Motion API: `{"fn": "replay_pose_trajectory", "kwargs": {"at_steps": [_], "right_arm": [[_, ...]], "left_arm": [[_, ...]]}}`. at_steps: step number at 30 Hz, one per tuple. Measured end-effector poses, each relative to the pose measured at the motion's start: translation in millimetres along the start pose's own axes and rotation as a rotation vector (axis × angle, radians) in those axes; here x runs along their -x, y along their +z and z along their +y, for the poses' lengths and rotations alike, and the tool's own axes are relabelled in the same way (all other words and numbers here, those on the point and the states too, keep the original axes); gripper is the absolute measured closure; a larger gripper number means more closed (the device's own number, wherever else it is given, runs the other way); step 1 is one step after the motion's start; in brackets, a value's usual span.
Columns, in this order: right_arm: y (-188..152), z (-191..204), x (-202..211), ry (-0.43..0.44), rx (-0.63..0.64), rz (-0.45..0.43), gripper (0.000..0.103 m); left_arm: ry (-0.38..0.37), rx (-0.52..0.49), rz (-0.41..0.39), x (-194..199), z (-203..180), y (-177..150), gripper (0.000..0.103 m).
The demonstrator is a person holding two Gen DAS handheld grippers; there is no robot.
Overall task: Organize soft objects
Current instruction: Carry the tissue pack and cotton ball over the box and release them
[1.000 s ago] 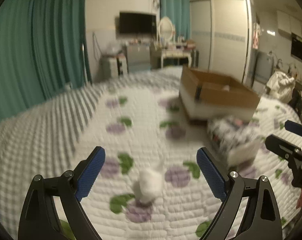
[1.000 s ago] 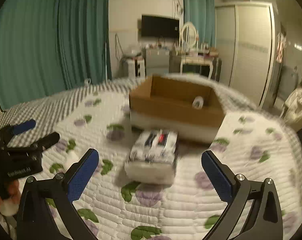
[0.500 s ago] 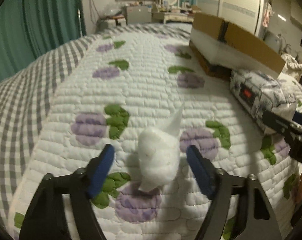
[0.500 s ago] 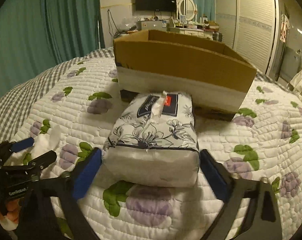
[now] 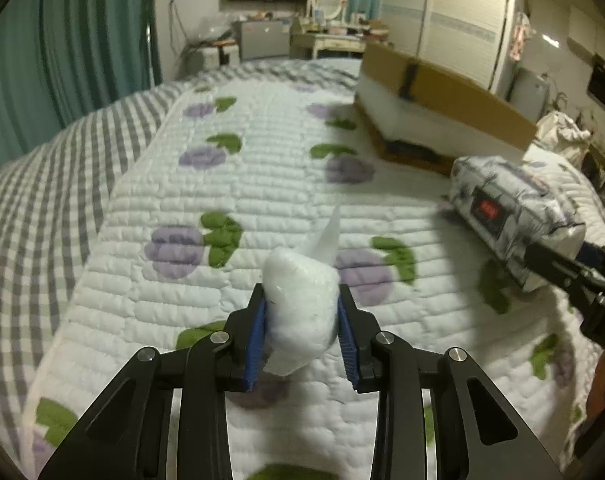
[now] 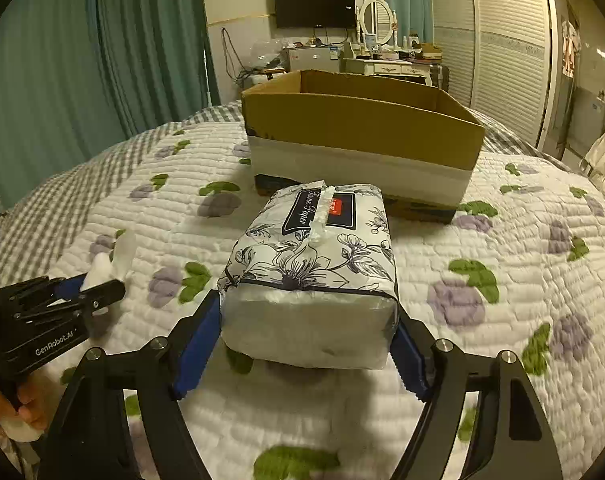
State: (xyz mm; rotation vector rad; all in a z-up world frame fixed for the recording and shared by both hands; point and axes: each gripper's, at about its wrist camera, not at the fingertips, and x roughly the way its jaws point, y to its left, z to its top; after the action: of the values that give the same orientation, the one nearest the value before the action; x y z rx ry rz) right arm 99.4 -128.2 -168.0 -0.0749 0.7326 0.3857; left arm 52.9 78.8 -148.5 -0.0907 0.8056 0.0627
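On the bed quilt (image 6: 502, 320):
left gripper (image 5: 302, 320): clamped on cotton wad (image 5: 300, 300), shallow pinch, may slip.
right gripper (image 6: 302, 340): squeezing tissue pack (image 6: 314, 264) by its end; could sag, droop out before cardboard box (image 6: 362, 128).

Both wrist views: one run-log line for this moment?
left gripper: shut on cotton wad | right gripper: shut on tissue pack | cardboard box: open, behind

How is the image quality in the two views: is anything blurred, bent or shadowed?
Left wrist view: the cardboard box and the quilt's far part look smeared; the white wad is sharper; a soft shadow lies right of it. Right wrist view: the tissue pack is crisp, with a shadow beneath. Both views: fisheye bends the quilt and darkens the corners.
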Motion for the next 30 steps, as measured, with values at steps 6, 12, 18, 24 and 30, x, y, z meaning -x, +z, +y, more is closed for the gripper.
{"fn": "replay_pose_trajectory", "kwargs": {"at_steps": [6, 12, 18, 24, 30], "right_arm": [[-4.3, -2.3, 44.0, -0.022, 0.015, -0.045, 0.028], [1.7, -11.1, 94.5, -0.031, 0.019, -0.119, 0.028], [47.0, -32.5, 129.6, 0.022, -0.025, -0.188, 0.028], [119.3, -54.9, 140.9, 0.025, -0.016, -0.265, 0.028], [188.5, -74.0, 125.1, 0.005, -0.002, -0.32, 0.028]], "left_arm": [[0.027, 0.007, -0.055, 30.2, -19.4, 2.3, 0.071], [-0.015, -0.028, -0.091, 60.9, -46.9, 16.7, 0.071], [-0.047, -0.093, -0.191, 89.6, -73.5, 58.6, 0.071], [-0.064, -0.148, -0.284, 92.4, -93.1, 116.1, 0.071], [-0.059, -0.149, -0.316, 60.9, -102.8, 178.3, 0.071]]}}
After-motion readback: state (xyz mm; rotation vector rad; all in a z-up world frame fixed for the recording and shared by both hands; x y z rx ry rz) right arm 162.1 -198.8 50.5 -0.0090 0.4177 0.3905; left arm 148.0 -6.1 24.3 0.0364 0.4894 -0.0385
